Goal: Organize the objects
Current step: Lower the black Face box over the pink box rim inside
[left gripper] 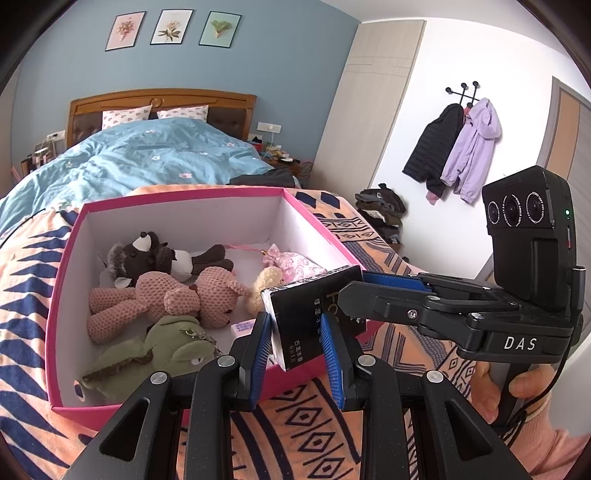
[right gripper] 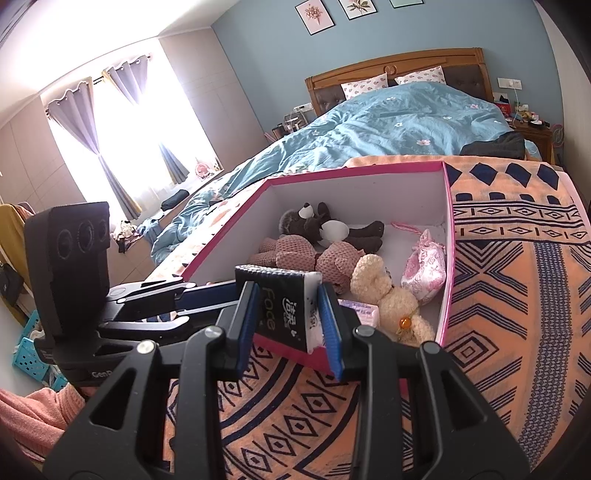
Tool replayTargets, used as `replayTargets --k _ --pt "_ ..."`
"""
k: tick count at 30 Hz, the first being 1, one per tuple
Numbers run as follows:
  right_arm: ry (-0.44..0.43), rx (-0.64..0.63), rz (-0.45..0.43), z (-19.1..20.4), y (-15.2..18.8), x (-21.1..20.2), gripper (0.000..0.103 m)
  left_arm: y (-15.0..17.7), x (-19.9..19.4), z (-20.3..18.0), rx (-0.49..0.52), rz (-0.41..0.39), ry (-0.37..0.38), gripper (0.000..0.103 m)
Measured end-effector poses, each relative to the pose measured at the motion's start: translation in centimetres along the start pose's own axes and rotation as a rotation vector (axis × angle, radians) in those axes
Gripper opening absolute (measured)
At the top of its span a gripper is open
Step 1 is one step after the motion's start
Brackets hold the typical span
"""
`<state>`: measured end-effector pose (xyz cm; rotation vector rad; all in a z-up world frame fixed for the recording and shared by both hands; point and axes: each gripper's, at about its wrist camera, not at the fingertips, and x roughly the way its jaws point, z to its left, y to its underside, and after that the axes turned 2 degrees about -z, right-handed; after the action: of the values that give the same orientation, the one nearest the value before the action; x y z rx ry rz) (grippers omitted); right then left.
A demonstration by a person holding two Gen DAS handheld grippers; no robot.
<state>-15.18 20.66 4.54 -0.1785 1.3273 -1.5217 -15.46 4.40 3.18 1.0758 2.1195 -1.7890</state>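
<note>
Both tongs, the left gripper [left gripper: 295, 345] and the right gripper [right gripper: 286, 323], clench one black tissue pack [left gripper: 314, 317] between them, over the near rim of the pink box [left gripper: 184, 201]. It looks light and soft, so squeeze its short sides gently.

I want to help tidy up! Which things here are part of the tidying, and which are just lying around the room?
Part of the tidying:
- black tissue pack, gripped by both the left gripper and the right gripper
- pink box
- plush toys inside it, like the pink knitted bear

Just lying around:
- jackets on the wall hooks
- blue duvet
- framed pictures
</note>
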Motion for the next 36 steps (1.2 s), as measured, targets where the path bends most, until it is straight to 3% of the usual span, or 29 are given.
replayTargets --k 36 --pt "0.003 0.019 0.029 -0.7 -0.5 2.2 0.036 -0.2 1.3 1.5 -0.015 0.019 -0.019 0.027"
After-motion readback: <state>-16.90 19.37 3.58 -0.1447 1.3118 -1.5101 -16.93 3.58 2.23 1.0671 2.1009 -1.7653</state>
